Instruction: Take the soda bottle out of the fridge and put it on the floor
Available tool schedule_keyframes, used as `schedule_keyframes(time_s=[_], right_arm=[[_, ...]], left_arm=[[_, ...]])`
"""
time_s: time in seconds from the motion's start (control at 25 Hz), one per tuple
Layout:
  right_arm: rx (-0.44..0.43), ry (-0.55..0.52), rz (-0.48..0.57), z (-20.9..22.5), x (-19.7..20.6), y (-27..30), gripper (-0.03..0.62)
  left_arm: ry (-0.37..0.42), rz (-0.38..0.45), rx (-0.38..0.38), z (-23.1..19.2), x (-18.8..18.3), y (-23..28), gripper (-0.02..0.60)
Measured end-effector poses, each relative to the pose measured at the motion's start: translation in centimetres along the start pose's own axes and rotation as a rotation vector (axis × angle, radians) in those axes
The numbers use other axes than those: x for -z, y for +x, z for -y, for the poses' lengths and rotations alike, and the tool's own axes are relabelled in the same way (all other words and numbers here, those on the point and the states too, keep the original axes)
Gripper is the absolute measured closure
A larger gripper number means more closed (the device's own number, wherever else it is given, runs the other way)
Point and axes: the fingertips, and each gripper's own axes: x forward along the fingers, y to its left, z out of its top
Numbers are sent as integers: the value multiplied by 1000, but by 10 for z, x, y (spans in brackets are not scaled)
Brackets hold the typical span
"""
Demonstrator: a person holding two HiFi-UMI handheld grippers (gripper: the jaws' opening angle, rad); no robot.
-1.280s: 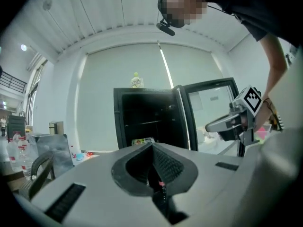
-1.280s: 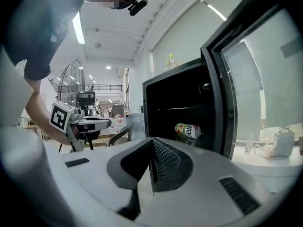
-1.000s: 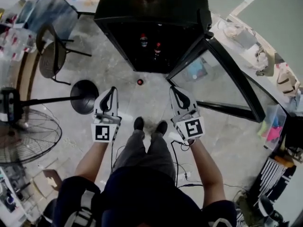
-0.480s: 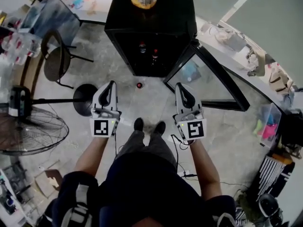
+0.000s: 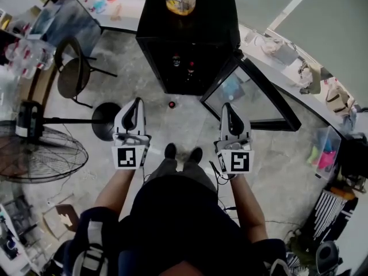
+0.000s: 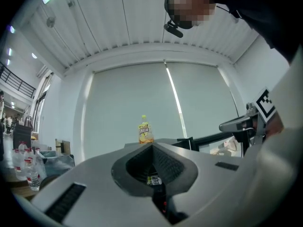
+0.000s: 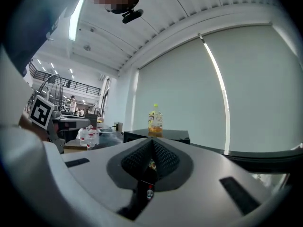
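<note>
Black fridge (image 5: pixel 190 22) open, door (image 5: pixel 250 94) swung right. Two soda bottles (image 5: pixel 176 60) stand upright inside. A red-capped bottle (image 5: pixel 171 104) stands on the floor (image 5: pixel 190 122) in front.

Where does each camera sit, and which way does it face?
Head view: on the person's head, facing down at the open fridge; shows arms, legs, left gripper, right gripper.
Left gripper view: on that gripper, facing level over its shut jaws; right gripper at right.
Right gripper view: likewise; left gripper at left.
Shared: the yellow bottle atop the fridge.
</note>
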Motion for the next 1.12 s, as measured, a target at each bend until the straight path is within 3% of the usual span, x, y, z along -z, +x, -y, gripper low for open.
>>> schedule_keyframes(time_s=[0.56, 1.12], right_arm=[[32, -58, -21, -18, -12, -8, 576], [28, -35, -44, -20, -16, -3, 576]], left_arm=[[34, 30, -9, 13, -18, -14, 558], [33, 36, -3, 18, -19, -16, 558]])
